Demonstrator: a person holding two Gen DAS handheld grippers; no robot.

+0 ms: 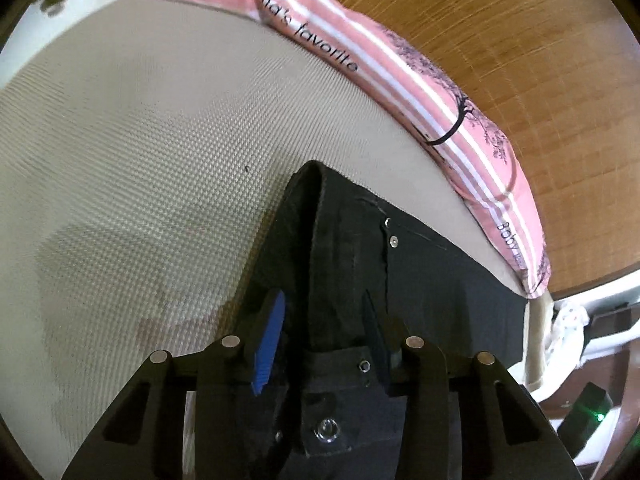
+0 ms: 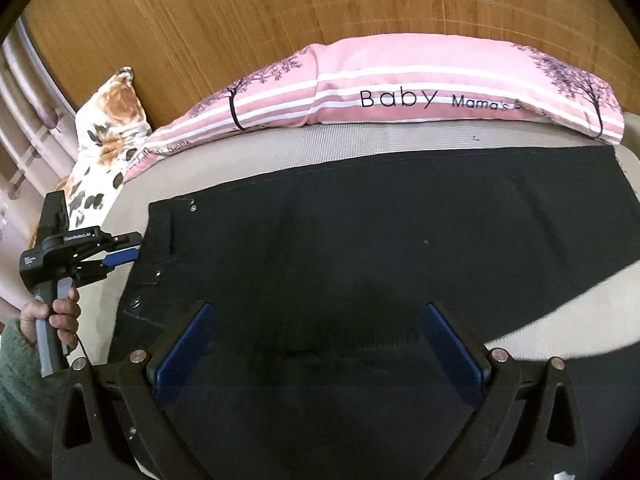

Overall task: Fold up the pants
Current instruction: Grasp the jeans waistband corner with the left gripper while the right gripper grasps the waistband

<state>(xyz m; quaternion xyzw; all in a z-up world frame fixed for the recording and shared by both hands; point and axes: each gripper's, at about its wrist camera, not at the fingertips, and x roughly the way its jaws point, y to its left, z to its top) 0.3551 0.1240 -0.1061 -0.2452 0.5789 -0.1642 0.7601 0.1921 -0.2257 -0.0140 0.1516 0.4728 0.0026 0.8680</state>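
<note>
1. Black pants (image 2: pixel 360 248) are seen spread flat on a beige textured mattress (image 1: pixel 140 140), the waistband end toward nine o'clock in the right wrist view and the legs running toward three o'clock.
2. In the left wrist view the waistband (image 1: pixel 320 240) is seen raised in a fold between the blue pads of the left hand-held gripper (image 1: pixel 320 332); whether the pads already press on the cloth cannot be told, and the jaws stand partly closed around it.
3. In the right wrist view the left hand-held gripper (image 2: pixel 132 254) is seen at nine o'clock at the waistband edge, its handle held by a hand (image 2: pixel 52 316) with a grey-green fuzzy sleeve (image 2: pixel 16 380) below it.
4. The right hand-held gripper (image 2: pixel 316 344) is shown with its jaws wide apart above the middle of the pants, nothing being held between its blue pads.
5. A pink striped pillow (image 2: pixel 400 80) lettered "Baby" is seen at twelve o'clock along the mattress edge, against a wooden headboard (image 2: pixel 240 8).
6. A floral cushion (image 2: pixel 108 136) lies at ten o'clock, touching the pillow's end.
</note>
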